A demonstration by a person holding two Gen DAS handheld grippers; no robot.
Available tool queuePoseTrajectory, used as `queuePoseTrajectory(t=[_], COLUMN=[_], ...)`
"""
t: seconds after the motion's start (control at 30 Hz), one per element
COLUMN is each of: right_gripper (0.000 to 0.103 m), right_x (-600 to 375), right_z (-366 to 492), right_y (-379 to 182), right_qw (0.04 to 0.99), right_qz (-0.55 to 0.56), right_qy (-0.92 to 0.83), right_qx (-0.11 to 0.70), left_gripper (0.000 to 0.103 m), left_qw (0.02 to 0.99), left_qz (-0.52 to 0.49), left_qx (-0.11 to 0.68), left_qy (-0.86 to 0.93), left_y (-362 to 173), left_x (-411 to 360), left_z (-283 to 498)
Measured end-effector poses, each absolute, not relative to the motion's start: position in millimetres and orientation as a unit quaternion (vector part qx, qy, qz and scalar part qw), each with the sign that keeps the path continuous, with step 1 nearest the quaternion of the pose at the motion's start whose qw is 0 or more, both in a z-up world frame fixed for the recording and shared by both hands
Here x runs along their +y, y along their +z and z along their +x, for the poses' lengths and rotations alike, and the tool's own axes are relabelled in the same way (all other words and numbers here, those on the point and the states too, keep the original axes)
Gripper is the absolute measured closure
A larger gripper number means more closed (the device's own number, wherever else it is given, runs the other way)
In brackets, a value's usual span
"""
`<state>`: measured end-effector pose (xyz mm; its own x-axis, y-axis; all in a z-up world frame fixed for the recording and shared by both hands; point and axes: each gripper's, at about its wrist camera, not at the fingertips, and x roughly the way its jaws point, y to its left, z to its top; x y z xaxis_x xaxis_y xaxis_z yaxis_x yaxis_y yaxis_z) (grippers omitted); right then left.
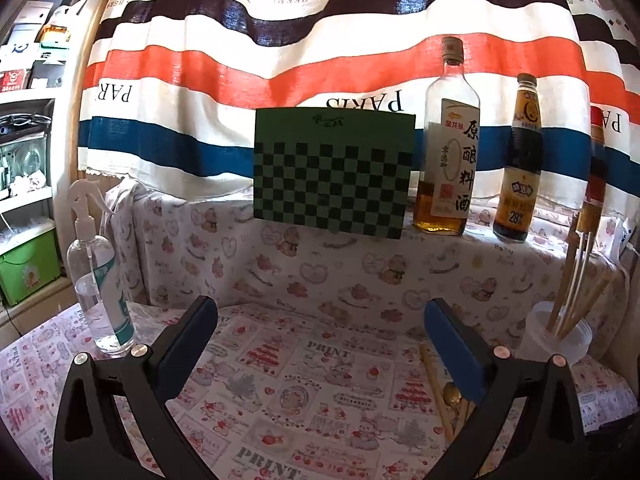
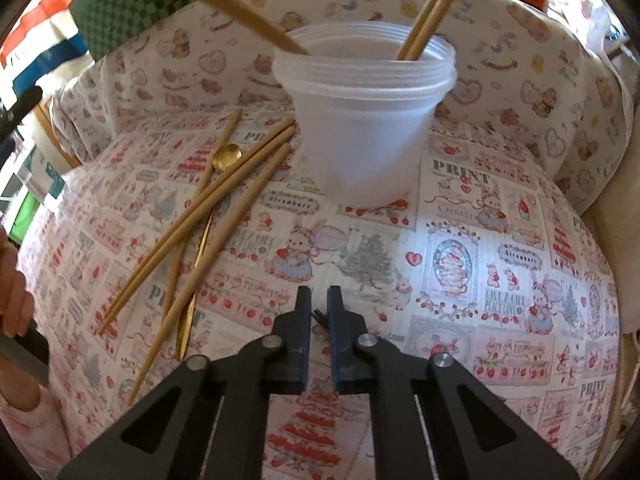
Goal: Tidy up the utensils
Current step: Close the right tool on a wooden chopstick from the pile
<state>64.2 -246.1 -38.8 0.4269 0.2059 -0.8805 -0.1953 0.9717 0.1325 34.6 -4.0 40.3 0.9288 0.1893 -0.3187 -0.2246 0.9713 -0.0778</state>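
My right gripper [image 2: 319, 300], fingers together on nothing, hovers over the table [image 2: 460, 264]; loose chopsticks [image 2: 208, 216] lie up-left, slanting toward the cup [image 2: 364, 140]. My left gripper [image 1: 320, 344] gapes empty, farther off.

From my right wrist, the cup [image 2: 366, 120] stands at twelve o'clock on the tablecloth [image 2: 460, 248], chopsticks [image 2: 434, 8] leaning inside it. More loose chopsticks [image 2: 208, 216] lie crossed over a spoon [image 2: 226, 157] at ten o'clock.

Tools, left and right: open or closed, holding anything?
Left tool: open, holding nothing.
Right tool: closed, holding nothing.
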Motion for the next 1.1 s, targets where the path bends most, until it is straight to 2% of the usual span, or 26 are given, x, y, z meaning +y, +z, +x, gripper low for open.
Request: queuePoseTrajectory(t=[0.17, 0.27, 0.43, 0.47, 0.5, 0.57, 0.83, 0.93, 1.0, 1.1], right_gripper=[0.096, 0.097, 0.094, 0.089, 0.076, 0.070, 0.070, 0.071, 0.081, 0.093], right_x=[-256.0, -261.4, -261.5, -263.0, -264.6, -265.0, -231.9, -222.9, -223.3, -226.4], right_z=[65.4, 70.2, 74.3, 73.7, 73.7, 72.4, 54.7, 53.4, 55.3, 55.7], right_y=[-34.3, -39.5, -42.8, -41.3, -38.4, -33.9, -24.5, -32.6, -42.8, -41.8], right_qw=[0.836, 0.803, 0.826, 0.831, 0.836, 0.845, 0.853, 0.838, 0.822, 0.826], right_qz=[0.054, 0.127, 0.106, 0.102, 0.093, 0.072, -0.046, -0.071, -0.070, -0.070], right_qy=[0.155, 0.212, 0.163, 0.158, 0.153, 0.147, 0.152, 0.156, 0.153, 0.140], right_qx=[0.524, 0.542, 0.530, 0.524, 0.518, 0.510, 0.497, 0.518, 0.545, 0.541], left_gripper=[0.001, 0.001, 0.001, 0.001, 0.001, 0.001, 0.001, 0.001, 0.001, 0.001], left_qw=[0.980, 0.980, 0.980, 0.980, 0.980, 0.980, 0.981, 0.981, 0.981, 0.981], left_qz=[-0.065, -0.069, -0.069, -0.070, -0.070, -0.068, -0.061, -0.061, -0.061, -0.058], left_qx=[0.158, 0.157, 0.157, 0.157, 0.157, 0.157, 0.153, 0.154, 0.156, 0.157], left_qy=[0.105, 0.104, 0.103, 0.102, 0.101, 0.101, 0.101, 0.100, 0.099, 0.097], left_y=[39.9, 40.5, 40.3, 40.2, 40.2, 39.9, 39.9, 39.8, 39.8, 39.5], left_x=[-0.7, 0.1, -0.5, -0.7, -0.8, -2.0, -5.6, -5.5, -5.4, -6.5], left_z=[35.1, 34.3, 34.0, 33.6, 33.2, 33.0, 32.9, 32.9, 33.3, 33.2])
